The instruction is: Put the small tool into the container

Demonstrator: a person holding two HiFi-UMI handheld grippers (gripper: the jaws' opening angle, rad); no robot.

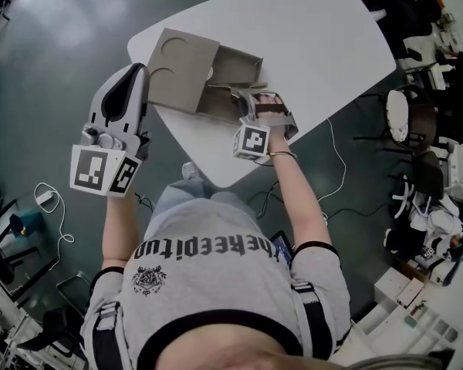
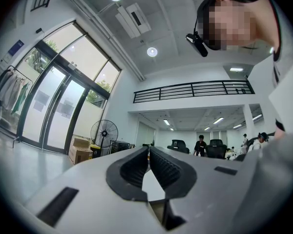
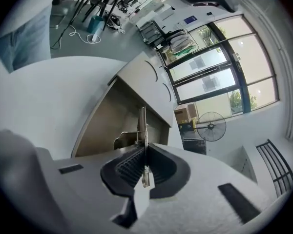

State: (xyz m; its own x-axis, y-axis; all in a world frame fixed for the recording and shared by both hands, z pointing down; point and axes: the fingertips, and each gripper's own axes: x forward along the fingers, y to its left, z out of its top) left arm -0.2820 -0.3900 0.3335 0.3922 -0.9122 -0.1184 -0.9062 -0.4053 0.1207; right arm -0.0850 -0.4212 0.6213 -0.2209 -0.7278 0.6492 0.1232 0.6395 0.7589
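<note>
A grey cardboard container (image 1: 238, 66) lies open on the white table (image 1: 316, 45), its lid (image 1: 181, 68) folded out to the left. My right gripper (image 1: 245, 95) hovers at the container's front edge, shut on a small flat metal tool (image 3: 142, 123). The tool sticks out past the fingertips, over the container's inside (image 3: 115, 116). In the right gripper view the right gripper (image 3: 144, 150) points into the open box. My left gripper (image 1: 137, 74) is lifted left of the lid and is shut with nothing in it. In its own view the left gripper (image 2: 149, 151) points up at the room.
The table's near edge runs just below the container. Chairs (image 1: 413, 122) and clutter stand to the right, and a cable (image 1: 338, 160) trails on the floor. A power strip (image 1: 46, 197) lies at the left. A standing fan (image 2: 103, 130) shows far off.
</note>
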